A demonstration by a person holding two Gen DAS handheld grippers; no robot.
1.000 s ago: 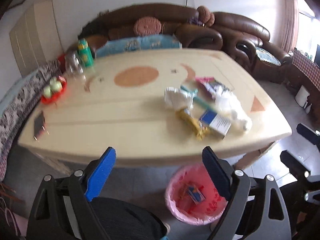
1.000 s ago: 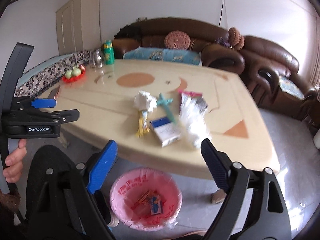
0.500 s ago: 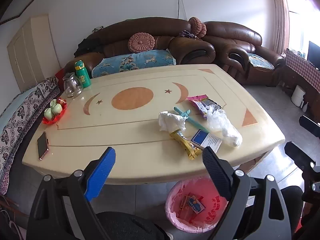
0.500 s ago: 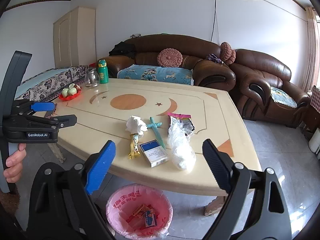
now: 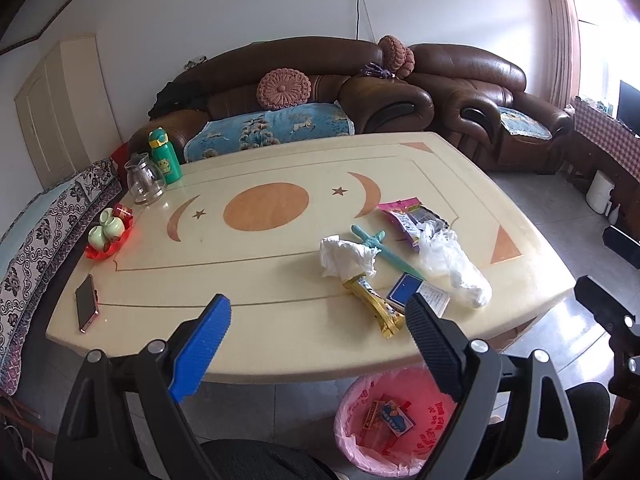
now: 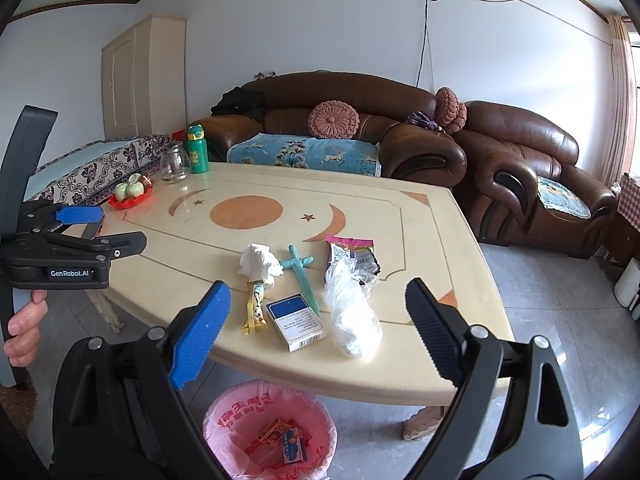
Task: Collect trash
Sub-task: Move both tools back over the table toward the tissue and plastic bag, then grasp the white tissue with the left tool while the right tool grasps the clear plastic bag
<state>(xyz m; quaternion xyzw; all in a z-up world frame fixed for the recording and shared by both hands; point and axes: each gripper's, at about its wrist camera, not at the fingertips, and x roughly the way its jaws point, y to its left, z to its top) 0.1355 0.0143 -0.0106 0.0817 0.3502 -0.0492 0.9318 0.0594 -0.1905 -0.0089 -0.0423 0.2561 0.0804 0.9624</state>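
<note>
Trash lies on the near right part of the cream table (image 5: 248, 280): a crumpled white tissue (image 5: 346, 256), a gold snack wrapper (image 5: 374, 310), a blue-and-white box (image 5: 420, 294), a teal toy sword (image 5: 380, 246), a clear plastic bag (image 5: 454, 266) and a purple packet (image 5: 408, 214). The same pile shows in the right wrist view around the box (image 6: 296, 316). A pink-lined bin (image 5: 384, 424) (image 6: 270, 432) stands on the floor under the table's near edge, with small packets inside. My left gripper (image 5: 318, 340) and right gripper (image 6: 318, 328) hover open and empty before the table.
A phone (image 5: 86, 302), a red tray of green cups (image 5: 106, 236), a glass jar (image 5: 144, 180) and a green bottle (image 5: 164, 156) occupy the table's left side. Brown leather sofas (image 5: 460, 92) stand behind. A hand (image 6: 22, 328) holds the left gripper's handle.
Both grippers have risen and tilted up, so the table top and sofas fill more of each view and the bin sits lower. Jaws stay wide and nothing on the table moved.
</note>
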